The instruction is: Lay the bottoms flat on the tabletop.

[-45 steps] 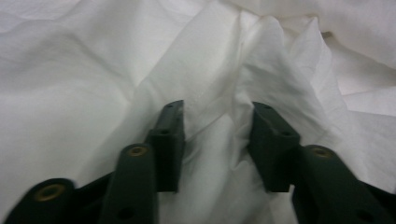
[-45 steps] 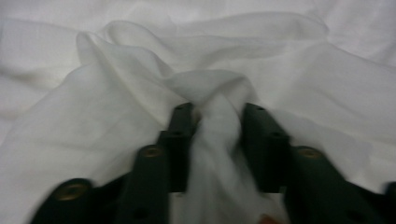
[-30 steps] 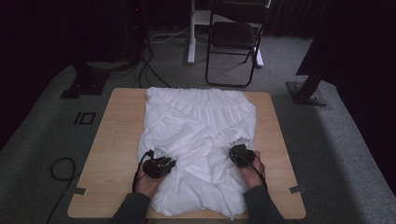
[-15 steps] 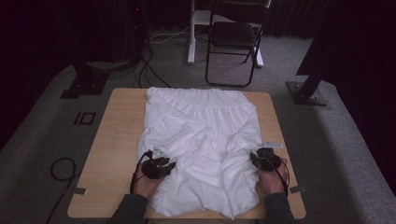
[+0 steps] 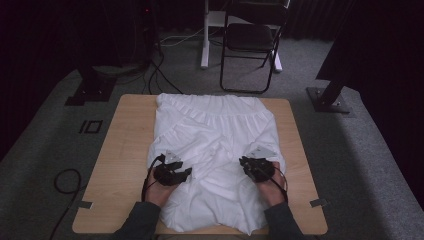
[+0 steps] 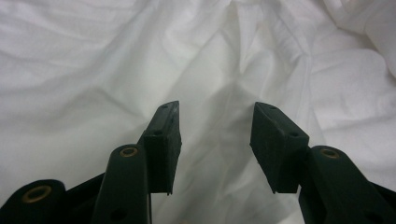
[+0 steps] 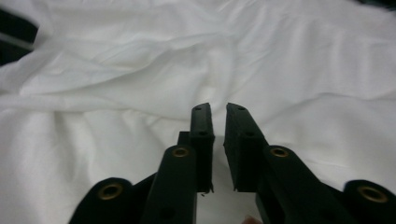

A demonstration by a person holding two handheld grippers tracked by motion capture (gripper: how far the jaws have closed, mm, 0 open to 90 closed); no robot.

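since a moment ago right tongs slid inward, nearly pressed together, empty; left tongs spreading off white cloth; folding barely begun.

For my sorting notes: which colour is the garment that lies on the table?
The garment is plain white, with no pattern; the high view shows it best.

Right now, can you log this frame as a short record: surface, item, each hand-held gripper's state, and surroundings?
surface: wooden table
item: white garment, spread flat and wrinkled, gathered band at the far edge
left hand-held gripper: over the garment's near left part, jaws apart after just opening, no cloth pinched between them
right hand-held gripper: over the garment's near right part, jaws just closed to a narrow slit, no cloth visibly clamped
surroundings: black folding chair beyond the table, grey carpet
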